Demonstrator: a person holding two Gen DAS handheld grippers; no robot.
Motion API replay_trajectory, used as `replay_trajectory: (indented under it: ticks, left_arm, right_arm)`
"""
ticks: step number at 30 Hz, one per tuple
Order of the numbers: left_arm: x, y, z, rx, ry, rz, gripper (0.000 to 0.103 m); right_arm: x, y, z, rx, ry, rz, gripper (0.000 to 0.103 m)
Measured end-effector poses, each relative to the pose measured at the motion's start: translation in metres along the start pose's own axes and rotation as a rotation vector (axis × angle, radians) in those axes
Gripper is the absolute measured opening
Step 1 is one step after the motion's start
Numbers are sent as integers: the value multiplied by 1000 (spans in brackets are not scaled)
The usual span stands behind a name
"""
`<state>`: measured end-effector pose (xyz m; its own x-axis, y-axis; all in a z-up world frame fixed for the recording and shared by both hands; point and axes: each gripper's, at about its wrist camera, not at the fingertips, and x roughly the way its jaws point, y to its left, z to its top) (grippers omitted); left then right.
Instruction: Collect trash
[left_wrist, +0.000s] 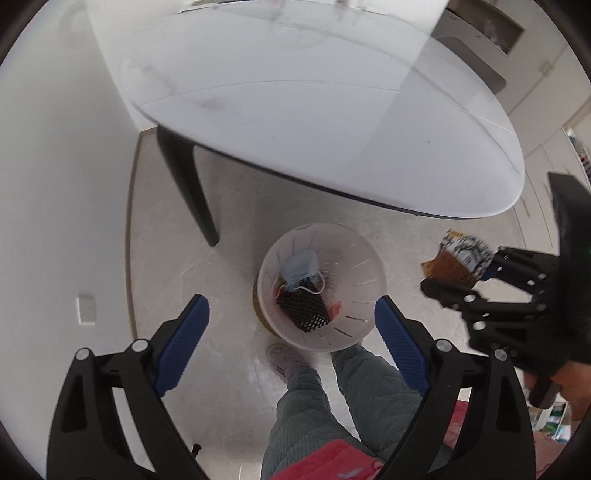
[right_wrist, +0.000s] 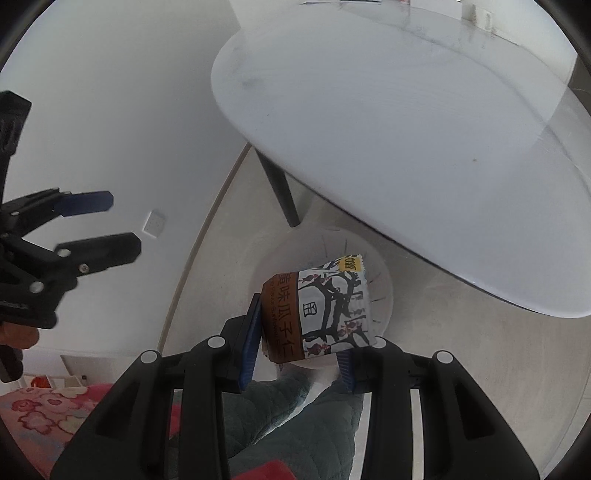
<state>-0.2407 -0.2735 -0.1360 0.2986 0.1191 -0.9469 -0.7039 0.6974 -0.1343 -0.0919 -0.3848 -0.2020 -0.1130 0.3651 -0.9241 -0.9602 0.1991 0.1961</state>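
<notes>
A white slotted trash bin (left_wrist: 364, 275) stands on the floor below the table edge. It holds a blue face mask (left_wrist: 301, 271), a black foam net (left_wrist: 304, 310) and other scraps. My left gripper (left_wrist: 291, 343) is open and empty, above the bin. My right gripper (right_wrist: 301, 345) is shut on a snack packet (right_wrist: 321, 312), brown and white with a black branch print. The right gripper (left_wrist: 476, 273) holds the packet (left_wrist: 458, 260) up to the right of the bin. In the right wrist view the bin (right_wrist: 380, 291) lies mostly behind the packet.
A white oval table (left_wrist: 314, 110) with a black leg (left_wrist: 188, 184) overhangs the bin. A white wall (left_wrist: 55, 184) with a socket (left_wrist: 85, 308) is at the left. The person's legs (left_wrist: 325, 398) and slipper (left_wrist: 284, 360) stand beside the bin.
</notes>
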Motion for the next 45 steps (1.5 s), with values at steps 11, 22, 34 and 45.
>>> replay_trajectory:
  ticks: [11, 22, 34, 45]
  left_arm:
    - [1, 10, -2, -45, 9, 45, 87]
    - [-13, -18, 17, 27, -43, 64, 87]
    - [-79, -99, 100, 155, -299, 55, 91]
    - [-147, -158, 166, 117, -500, 64, 95]
  right_arm:
    - [49, 19, 4, -75, 78, -13, 78]
    - [-17, -18, 12, 81, -29, -108, 100]
    - [-146, -96, 49, 241, -242, -311, 100]
    - [-241, -151, 82, 233, -410, -343, 101]
